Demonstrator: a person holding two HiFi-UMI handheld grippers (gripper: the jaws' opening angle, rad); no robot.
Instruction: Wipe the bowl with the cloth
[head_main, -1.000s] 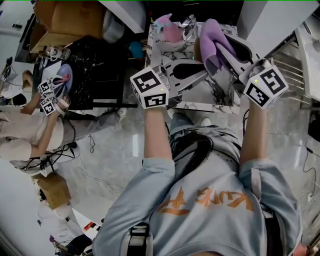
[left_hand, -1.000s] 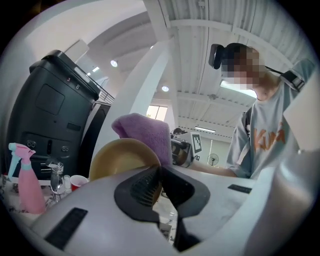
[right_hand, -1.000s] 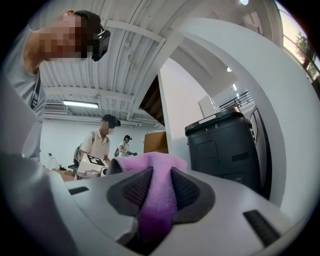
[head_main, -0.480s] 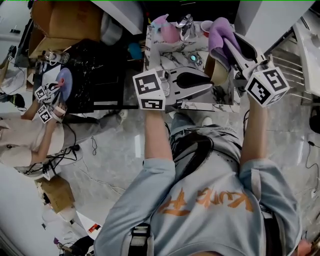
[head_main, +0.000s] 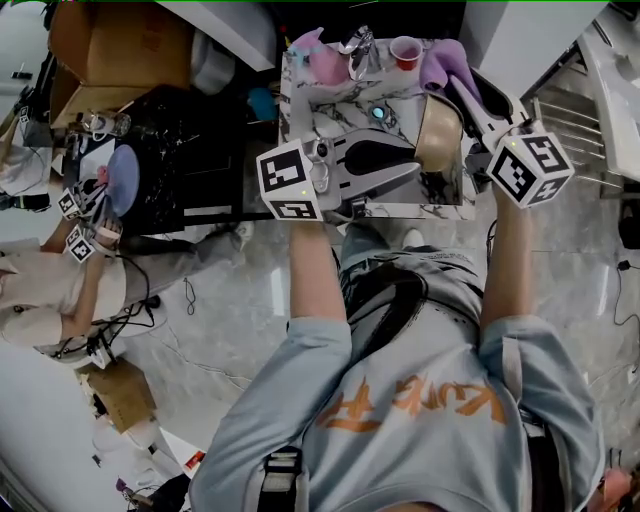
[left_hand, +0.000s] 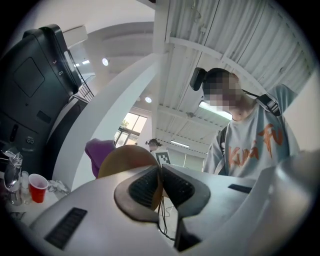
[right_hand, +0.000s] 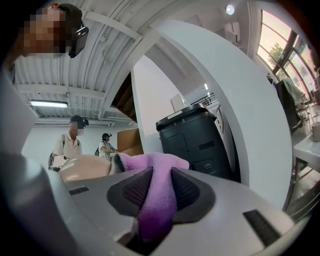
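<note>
**Bowl pinched in the left gripper, cloth in the right**

We hold the left gripper (head_main: 413, 166) out over the marble table (head_main: 445, 198). Its jaws are closed on the rim of the tan bowl (head_main: 440, 132). In the left gripper view the ribbed pads press on either side of the thin edge, with almost no gap between them. The bowl is clear of the tabletop and stands on edge rather than level, so we see it as a narrow oval from above.

Our right gripper (head_main: 463, 90) comes in from the right side, and its jaws are clamped on the purple cloth (head_main: 446, 62). In the right gripper view a fold of the cloth fills the space between the two pads and bulges out above and below them. The cloth is bunched at the far end of that gripper, just beyond the upper rim of the bowl. From the left gripper view it peeks out behind the bowl's left edge. We cannot tell whether the cloth is touching the bowl.

A red cup (head_main: 405, 50) stands at the back of the table, near the cloth. A tall black bin (right_hand: 196, 140) stands behind the right gripper's jaws. To the far left, another person (head_main: 60, 285) sits at a dark table, holding grippers too.
</note>
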